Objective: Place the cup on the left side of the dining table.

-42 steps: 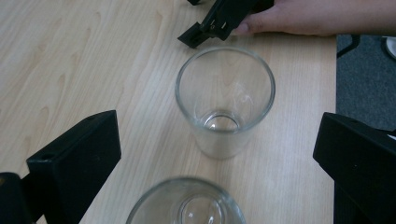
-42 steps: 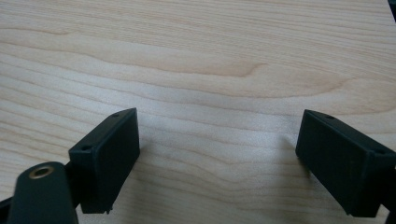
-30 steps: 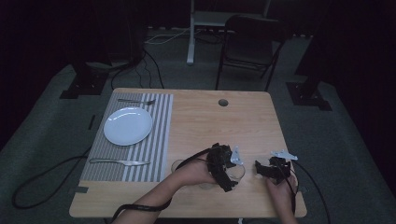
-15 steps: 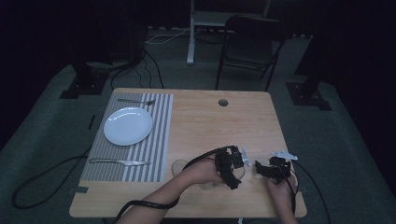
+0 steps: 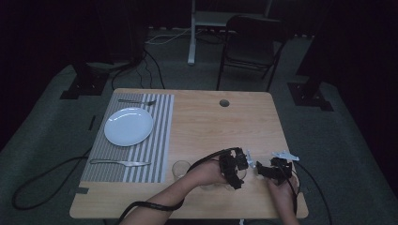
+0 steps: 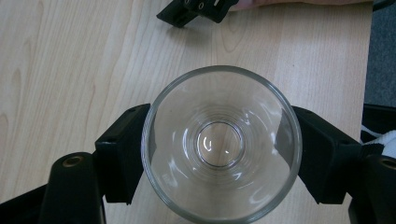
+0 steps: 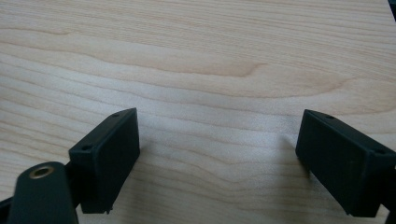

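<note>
Left hand-held gripper point(image 6: 219, 154) pinching a clear glass point(image 6: 222, 144) near the front edge of the counter point(image 5: 220, 126).

The glass stands upright, open mouth up, and the jaws have just been closing; both black pads now press on its sides. By my judgement the grasp is just made, and the next move calls for a straight, level lift. The right hand-held gripper point(image 7: 217, 154) rests just beside it with jaws spread over bare wood, holding nothing. A 2nd glass point(image 5: 181, 168) stands near, toward the striped mat point(image 5: 162, 140), which carries a plate point(image 5: 128, 126), fork point(image 5: 137, 101) and knife point(image 5: 120, 162). Open wood lies behind, toward a round hole point(image 5: 224, 102); the front and right edges are close.
</note>
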`<action>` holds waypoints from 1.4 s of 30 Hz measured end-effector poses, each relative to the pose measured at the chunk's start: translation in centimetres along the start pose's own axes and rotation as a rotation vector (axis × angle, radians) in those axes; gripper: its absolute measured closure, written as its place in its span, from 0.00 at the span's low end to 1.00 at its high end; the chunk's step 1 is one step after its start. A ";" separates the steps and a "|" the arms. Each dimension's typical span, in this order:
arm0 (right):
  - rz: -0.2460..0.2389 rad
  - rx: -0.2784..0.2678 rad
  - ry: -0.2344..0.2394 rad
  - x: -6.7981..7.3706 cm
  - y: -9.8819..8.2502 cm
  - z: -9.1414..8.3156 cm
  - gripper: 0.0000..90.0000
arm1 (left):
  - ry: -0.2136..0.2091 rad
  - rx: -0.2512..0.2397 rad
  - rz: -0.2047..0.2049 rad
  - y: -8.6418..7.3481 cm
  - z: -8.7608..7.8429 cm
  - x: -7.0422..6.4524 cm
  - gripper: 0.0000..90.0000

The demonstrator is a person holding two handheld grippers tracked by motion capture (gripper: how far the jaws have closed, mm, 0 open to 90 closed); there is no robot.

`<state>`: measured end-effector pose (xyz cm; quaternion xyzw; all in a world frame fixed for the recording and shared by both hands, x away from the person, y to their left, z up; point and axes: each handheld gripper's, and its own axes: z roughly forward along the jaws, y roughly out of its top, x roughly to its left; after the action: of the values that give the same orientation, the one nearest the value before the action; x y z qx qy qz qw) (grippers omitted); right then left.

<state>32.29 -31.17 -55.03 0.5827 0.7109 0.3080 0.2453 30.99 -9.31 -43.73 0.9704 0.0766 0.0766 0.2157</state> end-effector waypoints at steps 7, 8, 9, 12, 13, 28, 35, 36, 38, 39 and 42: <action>0.000 0.000 0.000 0.0 0.0 0.0 0.15 | -0.044 -0.015 -0.072 -0.1 -0.1 0.6 0.32; 0.000 0.000 0.000 0.0 0.0 0.0 0.15 | -0.046 -0.016 -0.075 0.0 0.0 0.6 0.32; 0.000 0.000 0.000 0.0 0.0 0.0 0.15 | -0.044 -0.017 -0.077 0.0 0.0 0.6 0.32; 0.000 0.000 0.000 0.0 0.0 0.0 0.15 | -0.034 -0.009 -0.062 0.1 -0.1 0.5 0.32; 0.000 0.000 0.000 0.0 0.0 0.0 0.15 | -0.031 -0.010 -0.062 0.2 0.0 0.5 0.32; 0.000 0.001 0.000 0.0 0.0 0.0 0.15 | 0.005 -0.024 -0.069 0.4 -0.8 1.2 0.32; 0.001 0.001 0.000 0.0 0.0 0.0 0.15 | 0.029 -0.036 -0.091 0.2 -1.0 2.1 0.32; 0.001 0.001 0.000 0.0 0.0 0.0 0.15 | 0.027 -0.040 -0.098 0.1 -1.0 2.2 0.32; 0.001 0.001 0.000 0.0 0.0 0.0 0.15 | 0.031 -0.037 -0.101 0.0 -1.0 2.5 0.32; 0.002 0.001 0.000 0.0 0.0 0.0 0.15 | 0.038 -0.037 -0.111 -0.1 -1.1 2.6 0.32; 0.001 0.001 0.000 0.0 0.0 0.0 0.15 | 0.053 -0.035 -0.128 -0.4 -1.3 3.3 0.32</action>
<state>32.28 -31.16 -55.02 0.5834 0.7107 0.3077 0.2448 33.97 -7.81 -42.38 0.9573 0.1431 0.0897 0.2348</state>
